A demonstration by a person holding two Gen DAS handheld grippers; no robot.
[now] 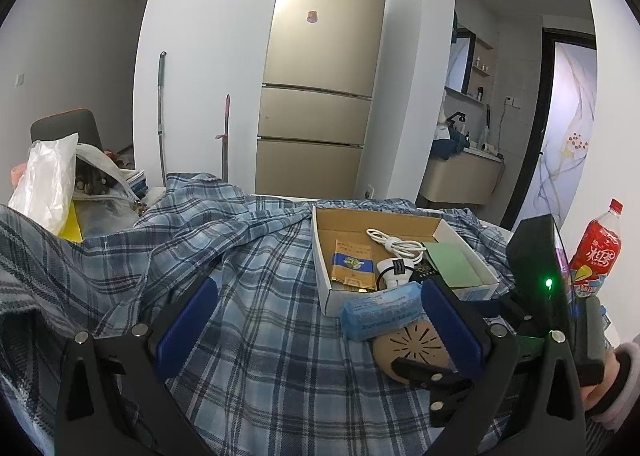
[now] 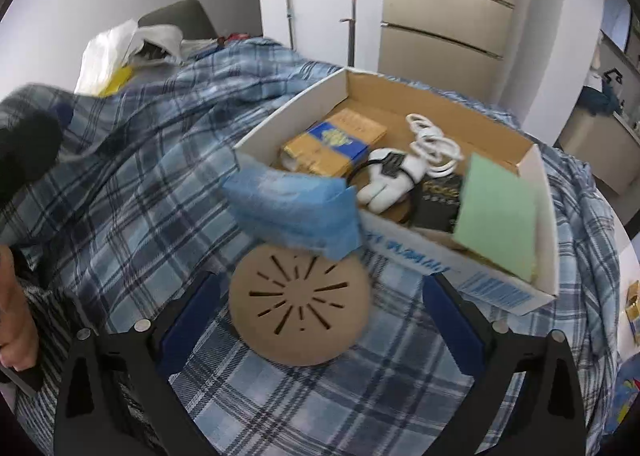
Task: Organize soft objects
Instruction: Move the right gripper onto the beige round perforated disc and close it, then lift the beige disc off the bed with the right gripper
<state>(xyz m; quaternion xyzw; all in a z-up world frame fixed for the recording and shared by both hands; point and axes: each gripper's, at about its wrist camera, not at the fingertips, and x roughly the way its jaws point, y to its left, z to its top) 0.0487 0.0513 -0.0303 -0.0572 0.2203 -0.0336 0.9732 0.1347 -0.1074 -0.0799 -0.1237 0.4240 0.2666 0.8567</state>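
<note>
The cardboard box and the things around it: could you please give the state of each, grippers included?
cardboard box: open, holds items
white cable: coiled, in box
blue pack: leaning on box corner
tan disc: flat on cloth
left gripper: open
right gripper: open

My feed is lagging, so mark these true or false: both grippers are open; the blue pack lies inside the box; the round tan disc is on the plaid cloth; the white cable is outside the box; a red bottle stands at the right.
1. Both grippers are open. True: left gripper and right gripper hold nothing.
2. The blue pack lies inside the box. False: it sits outside, at the front wall.
3. The disc is on the plaid cloth. True.
4. The white cable is outside the box. False: it is inside.
5. A red bottle stands at the right. True.
</note>
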